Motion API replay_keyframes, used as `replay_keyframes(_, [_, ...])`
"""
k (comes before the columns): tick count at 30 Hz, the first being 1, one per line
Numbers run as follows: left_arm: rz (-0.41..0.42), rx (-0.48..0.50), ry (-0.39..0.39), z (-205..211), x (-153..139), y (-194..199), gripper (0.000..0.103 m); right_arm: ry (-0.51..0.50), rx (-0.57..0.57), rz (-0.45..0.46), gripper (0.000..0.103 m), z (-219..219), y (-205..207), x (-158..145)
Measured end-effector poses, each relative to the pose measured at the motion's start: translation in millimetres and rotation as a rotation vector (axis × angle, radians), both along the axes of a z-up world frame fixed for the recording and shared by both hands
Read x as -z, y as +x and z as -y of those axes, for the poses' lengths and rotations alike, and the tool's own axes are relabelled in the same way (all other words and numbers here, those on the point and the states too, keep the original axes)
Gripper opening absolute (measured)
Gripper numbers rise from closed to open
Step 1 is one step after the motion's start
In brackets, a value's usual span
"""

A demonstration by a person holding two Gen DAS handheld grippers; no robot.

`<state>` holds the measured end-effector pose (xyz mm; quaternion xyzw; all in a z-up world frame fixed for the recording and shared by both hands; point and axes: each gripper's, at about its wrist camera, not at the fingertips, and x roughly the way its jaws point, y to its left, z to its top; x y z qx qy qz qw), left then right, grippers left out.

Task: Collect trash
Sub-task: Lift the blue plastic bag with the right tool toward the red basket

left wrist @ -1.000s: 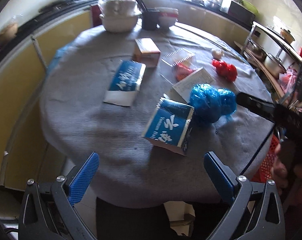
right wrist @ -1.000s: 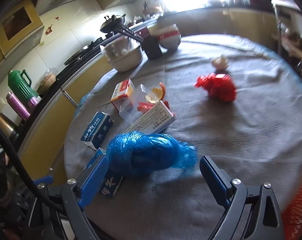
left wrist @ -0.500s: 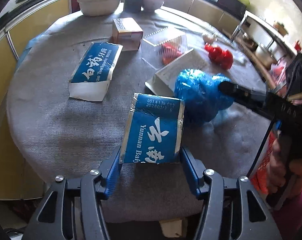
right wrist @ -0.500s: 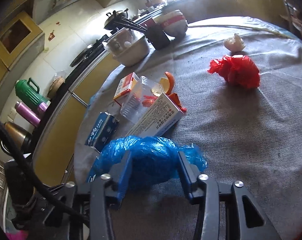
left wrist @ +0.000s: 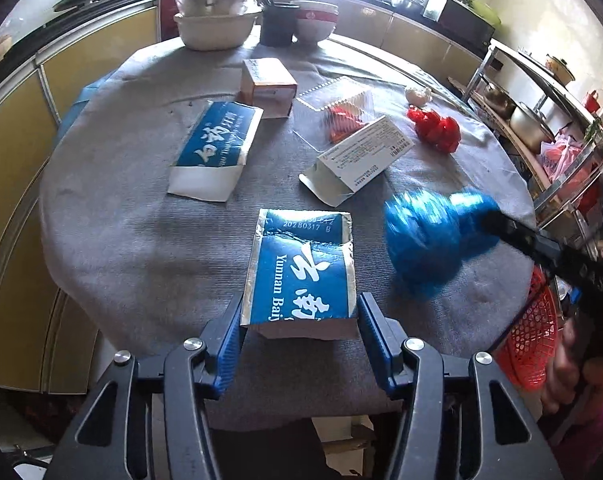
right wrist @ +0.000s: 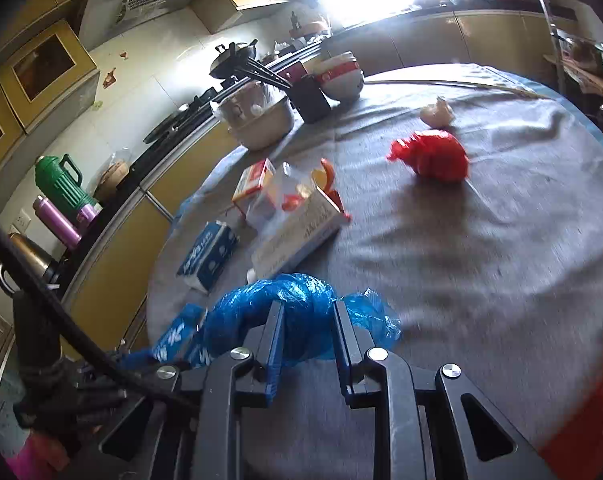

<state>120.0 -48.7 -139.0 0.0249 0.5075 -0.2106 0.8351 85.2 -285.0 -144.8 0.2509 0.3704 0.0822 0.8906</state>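
Clamped blue carton (left wrist: 303,276), blue bag (right wrist: 301,312)

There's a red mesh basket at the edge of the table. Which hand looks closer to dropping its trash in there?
Right, probably. The right claw, shut on the blue plastic bag, is right beside the red basket. The left claw, clamping the blue carton, sits further along the table edge.

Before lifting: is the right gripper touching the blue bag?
Touching. The right wrist view shows the right gripper with both fingers pressed into the blue bag.

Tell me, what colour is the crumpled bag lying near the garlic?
Red. The crumpled bag by the garlic shows best in the right wrist view.
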Motion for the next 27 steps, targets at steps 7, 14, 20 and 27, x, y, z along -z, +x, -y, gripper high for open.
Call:
replay_keyframes(7, [0.048,-0.004,-0.008,-3,-15,-7,0.056,0.034,0.045,0.003,0.025,5,-47,5])
replay_keyframes(14, [0.103,0.051,0.016,13,-18,-21,0.056,0.049,0.183,0.033,0.025,41,-71,-2])
replay_keyframes(20, [0.109,0.078,0.005,22,-25,-26,0.055,0.085,0.257,0.083,0.023,68,-90,-14])
replay_keyframes(27, [0.138,0.113,0.025,39,-28,-30,0.055,0.166,0.265,0.054,0.031,83,-97,-9])
